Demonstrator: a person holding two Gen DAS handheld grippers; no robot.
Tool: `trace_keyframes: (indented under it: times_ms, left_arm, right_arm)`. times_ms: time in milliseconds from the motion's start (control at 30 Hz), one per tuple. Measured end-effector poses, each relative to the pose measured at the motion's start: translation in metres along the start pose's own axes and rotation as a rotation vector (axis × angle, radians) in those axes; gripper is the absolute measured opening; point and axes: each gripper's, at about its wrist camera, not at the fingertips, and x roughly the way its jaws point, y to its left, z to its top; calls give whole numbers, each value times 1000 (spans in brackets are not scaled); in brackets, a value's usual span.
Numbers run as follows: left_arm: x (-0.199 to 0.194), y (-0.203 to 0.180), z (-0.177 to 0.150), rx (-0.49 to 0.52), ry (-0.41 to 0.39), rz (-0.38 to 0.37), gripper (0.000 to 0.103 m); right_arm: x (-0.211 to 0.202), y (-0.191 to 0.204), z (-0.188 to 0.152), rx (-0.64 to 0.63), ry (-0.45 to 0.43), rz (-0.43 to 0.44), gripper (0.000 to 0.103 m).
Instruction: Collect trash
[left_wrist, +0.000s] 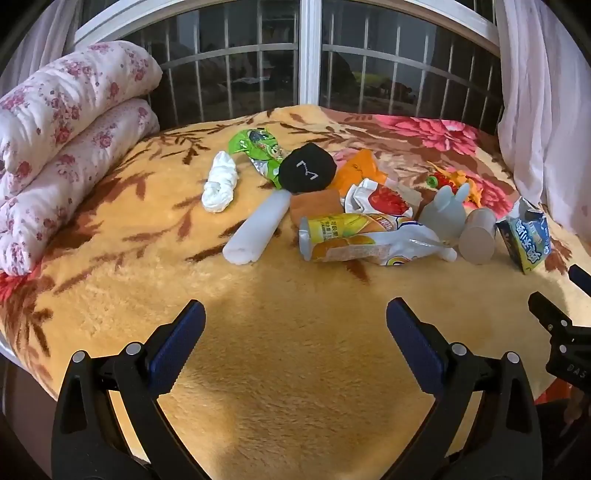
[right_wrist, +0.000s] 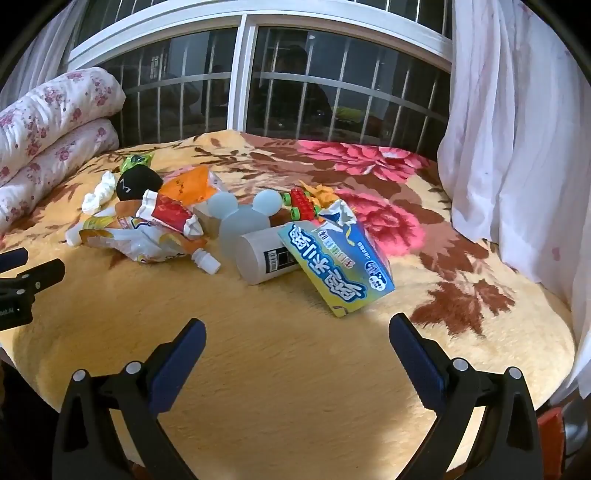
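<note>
- Presently, my left hand-held gripper (left_wrist: 295, 317) hung spread to its widest over bare blanket, nothing between its blue pads.
- My right hand-held gripper (right_wrist: 297, 334) stood equally wide and held nothing, just short of the torn blue carton (right_wrist: 340, 266).
- Bed: a plush yellow blanket (left_wrist: 277, 369) with brown leaves and pink flowers; all trash lay on it in one loose cluster beyond both tools.
- Leftmost item: a knotted white rag (left_wrist: 219, 182).
- Beside it: a green snack wrapper (left_wrist: 258, 151), partly under a black round pouch (left_wrist: 306, 173).
- Nearer my side: a white cylinder (left_wrist: 256, 229), lying on its side, pointing toward the pouch.
- Centre: a crumpled yellow-and-white spout pouch (left_wrist: 365, 243), with a red-and-white wrapper (left_wrist: 384, 199) and an orange bag (left_wrist: 356, 171) behind.
- Right of centre: a translucent bottle with two round ears (right_wrist: 242, 218), touching a white tube with a barcode (right_wrist: 262, 258) that lay on its side.
- Carton tilted against that tube.
- Behind: a small red, green and orange toy (right_wrist: 303, 201).
- Far left: a folded floral quilt (left_wrist: 62, 147).
- Backdrop: barred window (left_wrist: 310, 66), pale curtain (right_wrist: 517, 147).
</note>
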Motion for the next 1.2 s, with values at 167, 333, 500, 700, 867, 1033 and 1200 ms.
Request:
trace_keyframes:
  times_ms: [167,333,500,700,867,1033,1200]
  left_arm:
    - [1,-5,6,5,-4,-1,96]
    - [4,-10,9,15,2,-13,96]
    - [8,-13,10,19,9,-31,96]
    - [12,-16,13,25,15,-44,96]
    - [15,-19,14,30,12,-53,96]
    - [18,-21,14,34,17,-54,96]
    - [22,-22,14,32,24,-62,96]
  right_arm:
    - [-4,-2,-1,-2,-13,-13,98]
    - [-3,-3,2,-1,-11,-20,98]
    - [-2,-4,2,-1,-11,-19,98]
    - [-1,-5,3,-5,-13,-22,98]
    - [0,-8,5,-12,-12,-22,98]
    - [3,-12,8,-20,-12,-25,98]
    - [3,-10,7,-17,-10,-27,98]
